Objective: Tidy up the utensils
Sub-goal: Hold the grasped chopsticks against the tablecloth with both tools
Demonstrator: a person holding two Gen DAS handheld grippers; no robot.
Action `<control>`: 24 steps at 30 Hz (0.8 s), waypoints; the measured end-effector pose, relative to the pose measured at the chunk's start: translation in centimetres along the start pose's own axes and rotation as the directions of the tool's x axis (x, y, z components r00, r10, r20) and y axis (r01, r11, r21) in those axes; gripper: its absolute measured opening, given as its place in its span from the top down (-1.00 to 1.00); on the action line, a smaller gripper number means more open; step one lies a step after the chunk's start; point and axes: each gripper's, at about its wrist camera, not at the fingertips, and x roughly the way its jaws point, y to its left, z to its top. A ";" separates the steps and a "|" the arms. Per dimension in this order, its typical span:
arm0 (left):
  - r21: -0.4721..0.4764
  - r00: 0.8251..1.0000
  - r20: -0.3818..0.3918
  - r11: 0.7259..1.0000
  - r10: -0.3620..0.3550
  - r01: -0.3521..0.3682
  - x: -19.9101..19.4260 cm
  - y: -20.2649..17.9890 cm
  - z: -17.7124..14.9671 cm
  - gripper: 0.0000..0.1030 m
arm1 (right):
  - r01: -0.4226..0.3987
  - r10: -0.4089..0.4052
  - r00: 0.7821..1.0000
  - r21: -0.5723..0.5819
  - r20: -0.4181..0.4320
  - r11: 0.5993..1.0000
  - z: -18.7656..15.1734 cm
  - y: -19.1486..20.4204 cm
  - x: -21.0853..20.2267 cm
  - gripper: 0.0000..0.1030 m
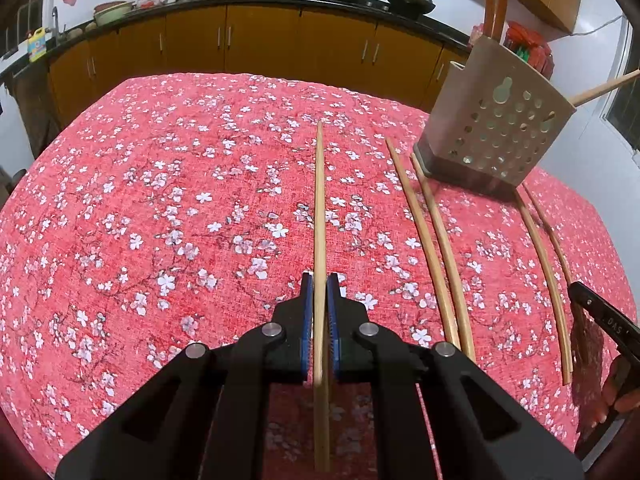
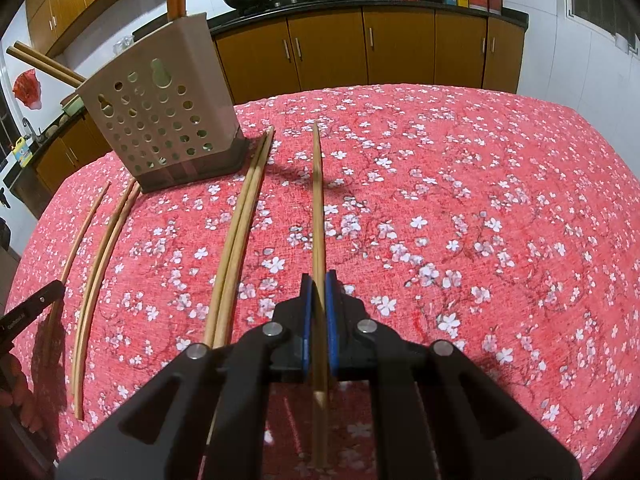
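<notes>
**A:** Chopsticks everywhere on this one. Left gripper (image 1: 320, 280) is clamped on a single chopstick (image 1: 319, 200), long axis running straight away from the camera toward the cabinets (image 1: 260, 44), far tip out over the red floral tablecloth (image 1: 160, 200). Right gripper (image 2: 319, 278) is clenched on another chopstick (image 2: 318, 200), same deal, pointing dead ahead.

**B:** Lifted or lying flat?

**A:** Can't tell. The near ends run back between the fingers and get cut off at the bottom edge.

**B:** And the rest?

**A:** Two loose pairs (image 1: 436, 248) (image 1: 548, 264) lie on the cloth, roughly parallel, ends near the beige perforated holder (image 1: 492, 128). The holder already has a few sticking out of the top; their upper ends leave the frame. All plain pale wood, thin, tapered. Fisheye bends them.
</notes>
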 end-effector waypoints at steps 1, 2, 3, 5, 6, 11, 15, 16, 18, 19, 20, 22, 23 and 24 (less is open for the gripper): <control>0.000 1.000 0.000 1.000 0.000 0.000 0.0 0.0 0.0 0.83 | 0.000 0.000 1.000 0.000 0.000 1.000 0.0 0.0 0.0 0.84; 0.000 1.000 0.000 1.000 0.000 0.000 0.0 0.0 0.0 0.83 | -0.001 0.001 1.000 0.000 0.000 1.000 0.0 0.0 0.0 0.84; -0.001 1.000 0.000 1.000 0.000 0.000 0.0 0.0 0.0 0.83 | -0.001 0.001 1.000 0.000 0.000 1.000 0.0 0.0 0.0 0.84; -0.001 1.000 0.000 1.000 0.000 0.000 0.0 0.0 0.1 0.83 | -0.001 0.001 1.000 0.000 0.000 1.000 0.0 0.0 0.0 0.84; -0.001 1.000 0.000 1.000 0.000 0.000 0.0 0.0 0.1 0.83 | -0.001 0.001 1.000 0.000 0.000 1.000 0.0 0.0 0.0 0.84; -0.001 1.000 -0.001 1.000 0.001 -0.001 0.0 0.0 0.1 0.83 | -0.001 0.001 1.000 0.000 0.000 1.000 0.0 -0.1 0.0 0.84; -0.001 1.000 -0.001 1.000 0.000 0.000 0.0 0.1 0.1 0.83 | -0.002 0.002 1.000 0.000 0.001 1.000 0.0 -0.1 0.0 0.84; -0.001 1.000 -0.001 1.000 0.000 0.000 0.0 0.1 0.2 0.83 | -0.003 0.003 1.000 0.001 0.001 1.000 0.0 -0.1 0.0 0.84; 0.000 1.000 0.000 1.000 0.001 -0.001 0.0 0.1 0.2 0.83 | -0.003 0.003 1.000 0.001 0.001 1.000 0.0 -0.1 0.0 0.84; 0.001 1.000 -0.001 1.000 0.002 -0.002 0.0 0.1 0.2 0.83 | -0.002 0.002 1.000 0.001 0.001 1.000 0.0 -0.1 0.0 0.84; 0.011 1.000 -0.001 1.000 0.011 -0.011 -0.1 0.0 0.1 0.83 | 0.000 0.000 1.000 0.001 0.001 1.000 -0.1 -0.1 -0.1 0.84; 0.037 1.000 -0.003 0.999 0.027 -0.027 -0.4 -0.5 -0.1 0.83 | 0.004 -0.004 1.000 -0.001 -0.001 1.000 -0.5 0.1 -0.4 0.84; 0.049 0.999 -0.004 0.998 0.031 -0.031 -0.5 -0.7 -0.4 0.83 | 0.002 -0.002 1.000 -0.002 -0.001 1.000 -0.7 0.1 -0.6 0.84; 0.055 0.999 -0.004 0.998 0.032 -0.032 -0.7 -0.9 -0.5 0.83 | -0.001 0.001 1.000 -0.001 -0.001 1.000 -0.9 0.0 -0.7 0.84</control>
